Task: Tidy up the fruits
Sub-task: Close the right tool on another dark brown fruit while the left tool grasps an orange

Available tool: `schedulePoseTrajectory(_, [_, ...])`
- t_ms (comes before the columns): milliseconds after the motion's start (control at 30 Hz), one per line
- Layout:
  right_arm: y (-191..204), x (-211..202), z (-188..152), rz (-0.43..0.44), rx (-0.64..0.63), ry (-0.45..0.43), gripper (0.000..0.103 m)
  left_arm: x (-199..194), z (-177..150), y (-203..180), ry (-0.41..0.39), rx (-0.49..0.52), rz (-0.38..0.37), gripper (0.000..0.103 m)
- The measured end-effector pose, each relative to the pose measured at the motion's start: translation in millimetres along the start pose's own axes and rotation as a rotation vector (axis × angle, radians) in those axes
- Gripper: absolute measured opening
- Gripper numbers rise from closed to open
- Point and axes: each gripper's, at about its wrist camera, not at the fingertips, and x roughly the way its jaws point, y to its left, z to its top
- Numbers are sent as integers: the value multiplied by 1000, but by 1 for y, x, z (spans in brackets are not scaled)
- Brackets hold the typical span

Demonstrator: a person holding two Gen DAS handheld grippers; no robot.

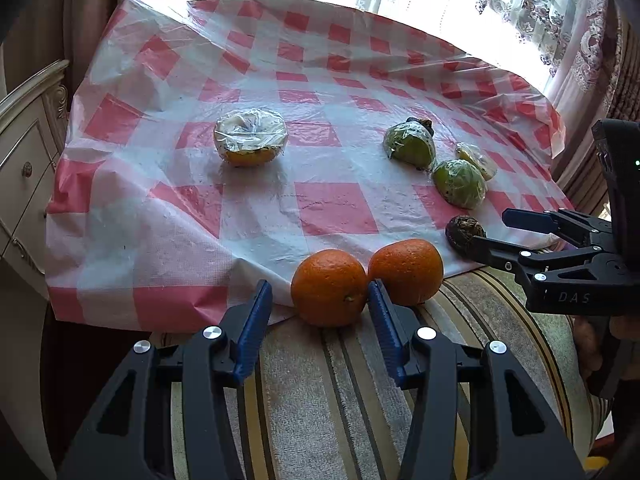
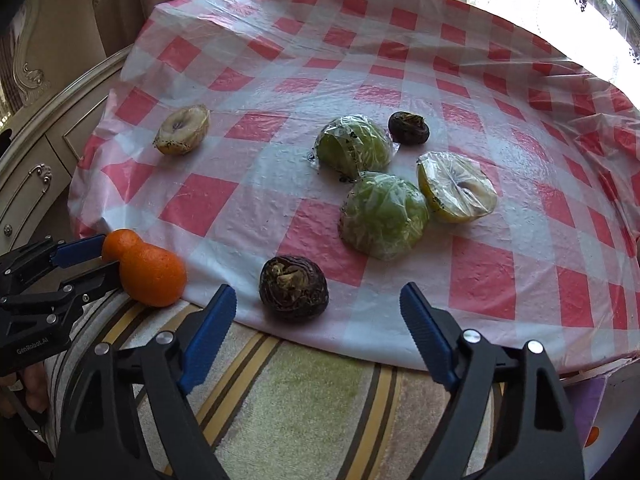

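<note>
While I read both views from left to right, the wrapped orange half (image 1: 250, 140) lies alone on the checked cloth (image 1: 320, 208), well apart from everything else. Next come two whole oranges (image 1: 329, 287), touching, at the cloth's near edge. My left gripper (image 1: 320, 304) has its jaws narrowed around the nearer orange; whether the pads actually press on it I cannot tell. Further right lie two wrapped green halves (image 2: 384, 216), a wrapped yellow half (image 2: 456, 187) and a dark fruit (image 2: 409, 127), clustered together. My right gripper (image 2: 316, 308) stands open, holding nothing, with a second dark fruit (image 2: 294, 288) just ahead between its fingers. I judge the sorting barely started: only the oranges are paired, and the halves and dark fruits remain ungrouped.
</note>
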Motion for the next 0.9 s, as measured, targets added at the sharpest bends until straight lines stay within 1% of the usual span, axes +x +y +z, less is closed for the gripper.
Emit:
schedulePoseTrajectory(67, [1,3,1,3,-5,9,73,0,0,1,1,-1,-1,48])
schedulePoseTrajectory(167, [1,8,2,13,-1,24,64,1,0,1,1,-4,-4,48])
schedulePoseTrajectory(200, [1,9,2,16,-1,26,63,1,0,1,0,-1,-4,47])
schedulePoseTrajectory(267, [1,10,2,25,-2,32,57,1,0,0,0,7,-10,44])
schedulePoseTrajectory(300, [0,11,2,32,-1,36,56,1,0,0,0,11,-12,43])
schedulePoseTrajectory(500, [1,15,3,54,3,43,52,2,-3,-1,18,24,-15,43])
schedulePoseTrajectory(767, [5,15,4,67,-13,39,42,5,-1,-3,22,35,-12,43])
schedulePoseTrajectory(833, [5,15,3,73,-17,38,39,6,0,-6,24,50,-4,42])
schedulePoseTrajectory(867, [6,14,3,72,-19,37,39,6,1,-7,25,54,-7,39])
schedulePoseTrajectory(900, [6,14,3,73,-19,36,38,6,0,-7,23,56,-4,39])
